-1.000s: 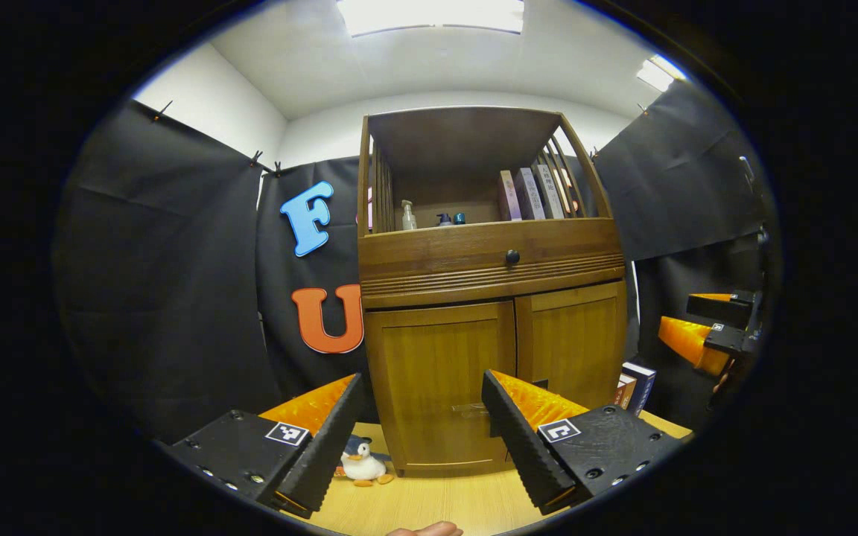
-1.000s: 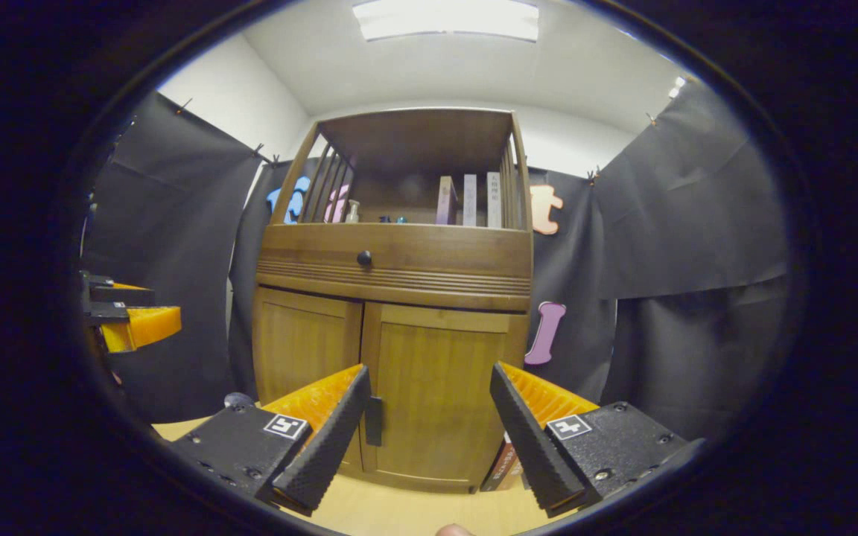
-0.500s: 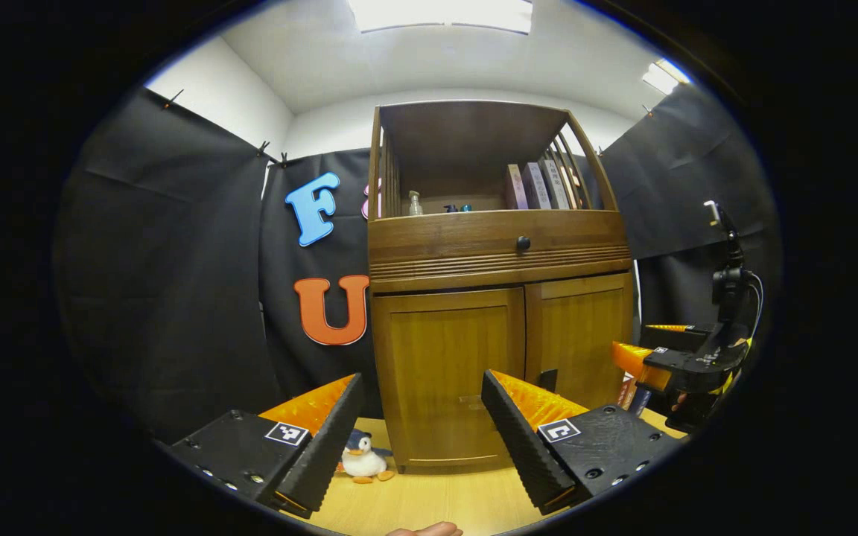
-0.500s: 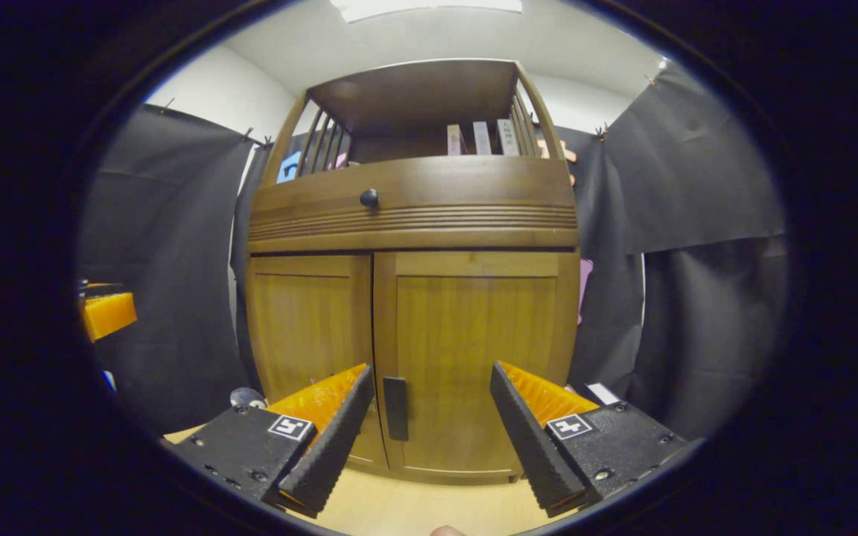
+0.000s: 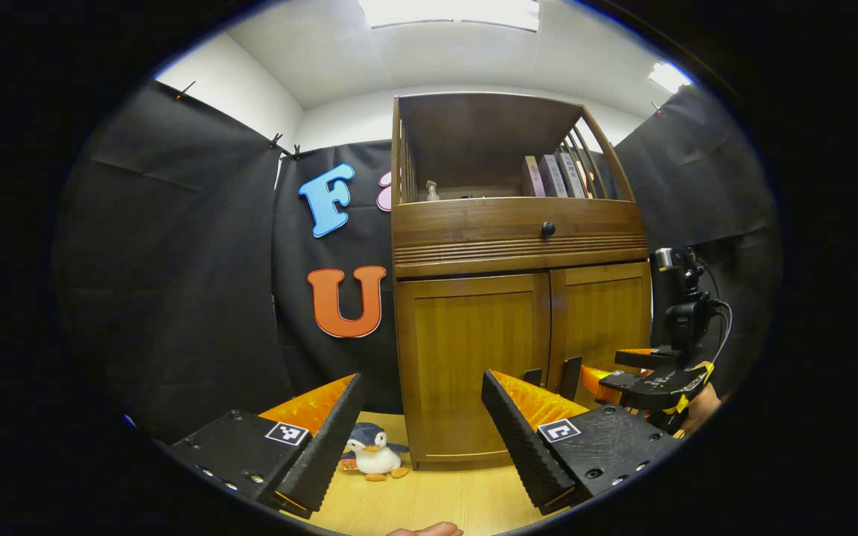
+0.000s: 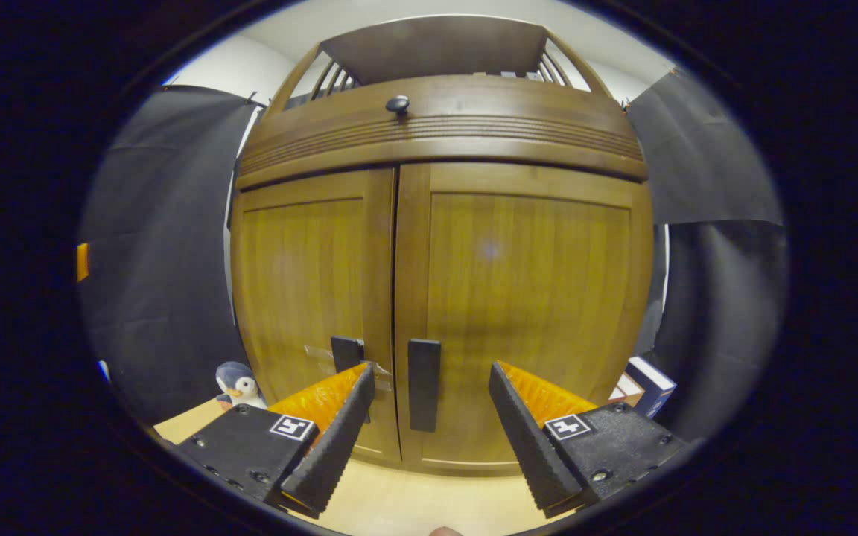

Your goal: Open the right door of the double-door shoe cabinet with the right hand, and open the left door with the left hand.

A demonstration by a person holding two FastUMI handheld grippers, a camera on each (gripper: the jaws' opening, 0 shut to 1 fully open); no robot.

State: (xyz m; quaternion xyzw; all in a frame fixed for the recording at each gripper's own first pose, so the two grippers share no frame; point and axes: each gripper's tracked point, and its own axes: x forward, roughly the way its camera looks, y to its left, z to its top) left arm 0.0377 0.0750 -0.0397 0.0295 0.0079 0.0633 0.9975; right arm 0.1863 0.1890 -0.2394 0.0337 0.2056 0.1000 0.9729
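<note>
On the wooden floor (image 6: 399,506), right tongs (image 6: 425,417) gape around the right door handle (image 6: 424,385), untouched.

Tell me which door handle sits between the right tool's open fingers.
The right door's handle, the dark vertical bar just right of the centre seam. The left door's handle is partly hidden behind one finger of the right tool.

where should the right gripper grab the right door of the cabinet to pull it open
Take the dark vertical handle near the right door's inner edge, by the centre seam. Come straight on from the front, one finger each side of the bar: it is narrow and upright, and the open right gripper already frames it. The door face is flat, offering nothing else.
</note>
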